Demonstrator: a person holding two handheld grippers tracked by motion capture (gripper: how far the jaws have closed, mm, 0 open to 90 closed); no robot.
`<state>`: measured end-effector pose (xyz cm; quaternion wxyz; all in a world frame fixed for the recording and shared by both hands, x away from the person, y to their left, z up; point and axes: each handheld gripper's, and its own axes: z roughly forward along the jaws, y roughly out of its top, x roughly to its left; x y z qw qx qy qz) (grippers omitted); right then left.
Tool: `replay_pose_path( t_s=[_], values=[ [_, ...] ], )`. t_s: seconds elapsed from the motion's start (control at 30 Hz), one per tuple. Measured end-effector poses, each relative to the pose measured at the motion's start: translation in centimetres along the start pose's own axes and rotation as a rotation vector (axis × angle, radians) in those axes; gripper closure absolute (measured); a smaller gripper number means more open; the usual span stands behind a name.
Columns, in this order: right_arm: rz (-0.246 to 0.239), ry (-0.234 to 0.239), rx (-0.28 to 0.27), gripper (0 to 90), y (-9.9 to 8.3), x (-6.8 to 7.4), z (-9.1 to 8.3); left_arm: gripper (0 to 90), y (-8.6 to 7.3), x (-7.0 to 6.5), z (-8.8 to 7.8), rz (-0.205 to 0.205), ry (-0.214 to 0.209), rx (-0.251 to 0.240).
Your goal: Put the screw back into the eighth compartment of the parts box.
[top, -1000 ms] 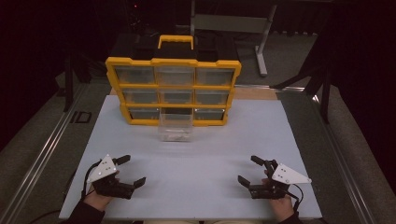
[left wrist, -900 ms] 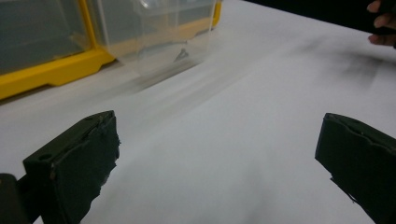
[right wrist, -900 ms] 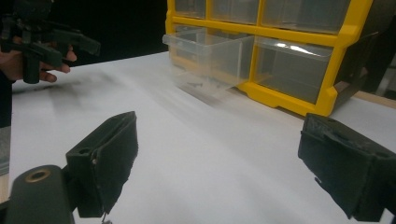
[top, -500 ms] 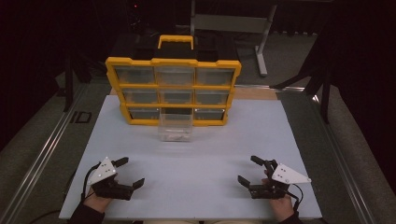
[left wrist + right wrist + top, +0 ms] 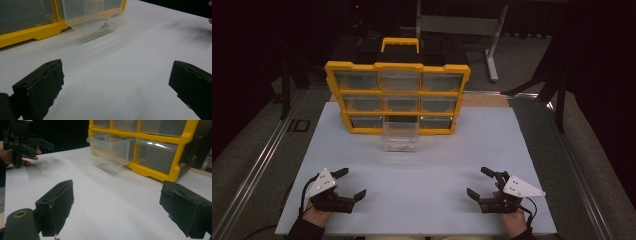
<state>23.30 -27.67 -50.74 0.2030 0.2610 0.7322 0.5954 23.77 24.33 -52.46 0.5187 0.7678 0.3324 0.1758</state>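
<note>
Both grippers' jaws spread wide, well short of clear drawer (image 5: 399, 136).

The drawer cabinet (image 5: 397, 90) stands at the far side of the table (image 5: 422, 160). Its bottom middle drawer (image 5: 399, 137) sticks out towards me. My left gripper (image 5: 349, 185) and right gripper (image 5: 475, 184) rest near me, well apart.

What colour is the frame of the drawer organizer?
Yellow; the organizer frame shows best in the high view.
</note>
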Motion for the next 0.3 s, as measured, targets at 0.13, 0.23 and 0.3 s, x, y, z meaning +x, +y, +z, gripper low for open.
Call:
replay_pose_path(
  t_s=[0.13, 0.23, 0.3],
  values=[
    [0.004, -0.001, 0.001, 12.1, -0.02, -0.03, 0.00, 0.0, -0.01, -0.06, 0.05, 0.005, 0.001, 0.004],
    [0.003, 0.000, 0.001, 12.1, -0.03, -0.01, 0.03, 0.0, 0.00, -0.05, 0.02, 0.006, -0.001, -0.001],
    [0.003, -0.001, 0.003, 12.1, -0.04, -0.03, 0.03, 0.0, 0.01, -0.05, -0.01, 0.004, -0.001, -0.004]
  ],
)
